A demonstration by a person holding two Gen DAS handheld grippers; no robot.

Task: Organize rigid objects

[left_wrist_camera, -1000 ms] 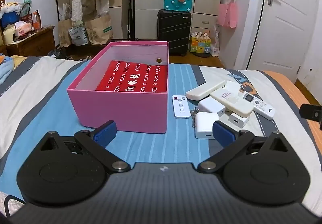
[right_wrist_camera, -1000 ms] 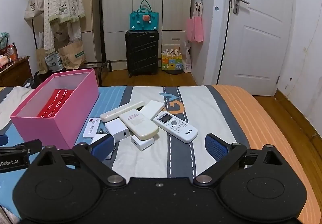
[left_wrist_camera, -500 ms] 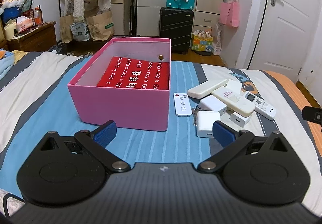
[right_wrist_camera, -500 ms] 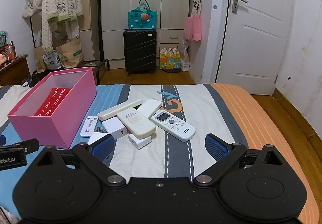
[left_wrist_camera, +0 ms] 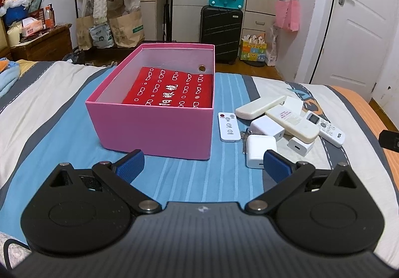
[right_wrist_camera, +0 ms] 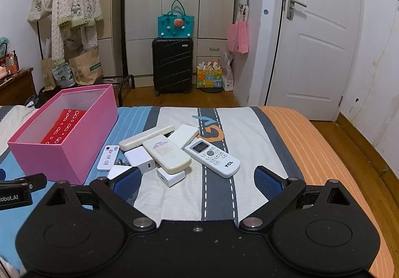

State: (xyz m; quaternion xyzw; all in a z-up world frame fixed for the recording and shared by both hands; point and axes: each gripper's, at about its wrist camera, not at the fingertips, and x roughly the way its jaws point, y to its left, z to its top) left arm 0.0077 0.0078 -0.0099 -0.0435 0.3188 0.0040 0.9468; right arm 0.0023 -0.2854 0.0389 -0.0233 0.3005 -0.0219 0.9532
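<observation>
Both claws hang wide and empty: the left gripper (left_wrist_camera: 203,163) low centre in its view, the right gripper (right_wrist_camera: 197,182) likewise. One open pink cardboard box (left_wrist_camera: 159,128) sits mid-frame with a red patterned packet (left_wrist_camera: 172,89) flat inside. Right of it lies a white cluster: four remotes and three chargers. The small flat white remote (left_wrist_camera: 229,127) runs lengthwise beside the box wall; the white TCL remote with grey buttons (right_wrist_camera: 213,157) slants toward the lower right; the cream remote (right_wrist_camera: 166,155) lies across a square white charger (right_wrist_camera: 138,159). Everything rests on a striped blue, grey and orange bedspread (right_wrist_camera: 294,133) in a bedroom, with a black suitcase (right_wrist_camera: 172,66) upper centre.
</observation>
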